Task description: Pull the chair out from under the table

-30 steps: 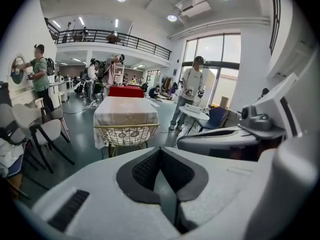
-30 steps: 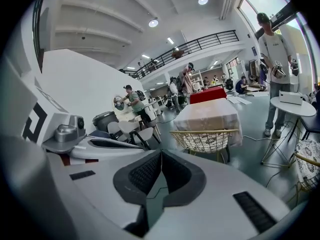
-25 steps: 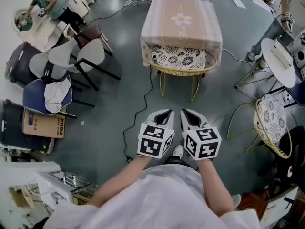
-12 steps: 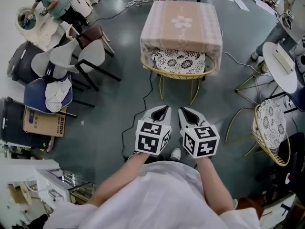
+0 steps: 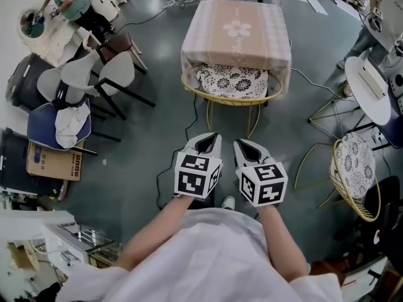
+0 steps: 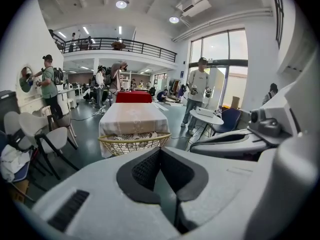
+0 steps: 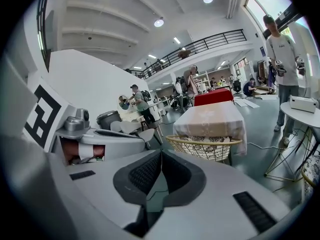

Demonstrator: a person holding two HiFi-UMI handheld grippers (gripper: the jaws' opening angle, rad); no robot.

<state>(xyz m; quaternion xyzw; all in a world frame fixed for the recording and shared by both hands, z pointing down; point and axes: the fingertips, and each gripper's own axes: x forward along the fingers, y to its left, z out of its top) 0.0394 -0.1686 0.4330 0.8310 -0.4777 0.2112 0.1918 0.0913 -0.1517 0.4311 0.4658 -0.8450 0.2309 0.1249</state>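
A gold wire chair (image 5: 232, 97) with a black-and-white patterned cushion (image 5: 234, 80) is tucked partly under a small table draped in a pale pink cloth (image 5: 238, 27). The chair's curved back rim (image 6: 134, 138) (image 7: 203, 141) faces me. Both grippers hover side by side over the grey floor, a short way in front of the chair and apart from it. My left gripper (image 5: 210, 138) (image 6: 160, 149) is shut with nothing in it. My right gripper (image 5: 241, 144) (image 7: 161, 153) is shut and empty too.
A second gold wire chair (image 5: 351, 176) stands at the right beside a round white table (image 5: 369, 90). Grey and dark chairs (image 5: 88, 77) and a cardboard box (image 5: 50, 162) crowd the left. A black cable (image 5: 189, 121) runs across the floor. People stand around in the background.
Both grippers have moved a little forward toward the wire chair, still shut and side by side. The chair and table have not moved.
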